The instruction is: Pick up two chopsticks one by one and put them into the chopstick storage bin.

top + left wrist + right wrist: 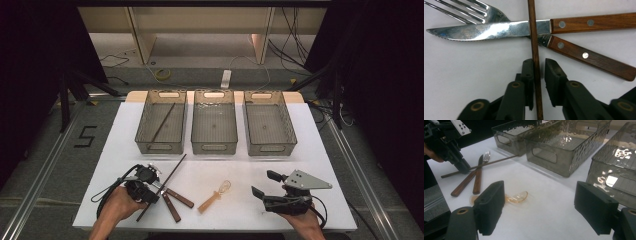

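Observation:
A thin dark chopstick (532, 25) lies diagonally on the white table, crossing over a wooden-handled knife (499, 28) and fork (474, 11). My left gripper (539, 67) is down at the chopstick (172, 170) with one jaw on each side of it. The left jaw is against the stick and the right jaw stands a small gap away, so the gripper is narrowly open. An amber plastic spoon (215, 197) lies in the middle of the table. My right gripper (265, 184) rests wide open at the front right, with the spoon (516, 196) just beyond its left jaw.
Three grey see-through bins stand in a row at the back: left (161, 145), middle (214, 146), right (270, 147). A second chopstick (163, 121) lies in the left bin. The other gripper (464, 167) shows far left in the right gripper view.

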Tool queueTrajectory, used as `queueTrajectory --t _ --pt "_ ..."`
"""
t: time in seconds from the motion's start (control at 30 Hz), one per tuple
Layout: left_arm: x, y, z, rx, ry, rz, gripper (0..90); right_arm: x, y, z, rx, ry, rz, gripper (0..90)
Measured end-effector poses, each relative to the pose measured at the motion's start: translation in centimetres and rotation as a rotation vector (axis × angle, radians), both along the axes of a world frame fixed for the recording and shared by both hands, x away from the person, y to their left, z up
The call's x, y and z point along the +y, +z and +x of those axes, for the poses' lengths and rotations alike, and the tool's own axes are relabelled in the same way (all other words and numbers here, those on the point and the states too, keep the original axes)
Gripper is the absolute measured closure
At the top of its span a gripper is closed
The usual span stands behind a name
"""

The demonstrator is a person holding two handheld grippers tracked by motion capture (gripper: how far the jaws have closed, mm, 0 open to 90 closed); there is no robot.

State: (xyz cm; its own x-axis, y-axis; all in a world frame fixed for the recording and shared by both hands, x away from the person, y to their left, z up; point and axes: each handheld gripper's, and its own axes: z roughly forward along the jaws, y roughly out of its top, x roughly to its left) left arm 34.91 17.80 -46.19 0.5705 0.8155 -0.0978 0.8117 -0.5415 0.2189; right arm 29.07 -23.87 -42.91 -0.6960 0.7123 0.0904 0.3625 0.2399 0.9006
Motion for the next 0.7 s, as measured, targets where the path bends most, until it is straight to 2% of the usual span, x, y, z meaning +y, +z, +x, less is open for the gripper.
queueTrajectory --t 0.13,0.2,0.7 --pt "-0.2 0.0 -0.2 0.011 -0.017 -0.009 83.7 0.0 0.0 0.0 0.001 0.000 -0.001 25.4" --pt "-0.2 0.2 -0.1 -0.001 -0.020 -0.003 84.1 0.0 0.0 0.0 0.001 0.002 -0.001 25.4" --pt "0.9 2.0 -0.1 -0.080 0.004 -0.061 84.4 0.0 0.1 -0.1 -0.004 0.007 -0.002 25.4"
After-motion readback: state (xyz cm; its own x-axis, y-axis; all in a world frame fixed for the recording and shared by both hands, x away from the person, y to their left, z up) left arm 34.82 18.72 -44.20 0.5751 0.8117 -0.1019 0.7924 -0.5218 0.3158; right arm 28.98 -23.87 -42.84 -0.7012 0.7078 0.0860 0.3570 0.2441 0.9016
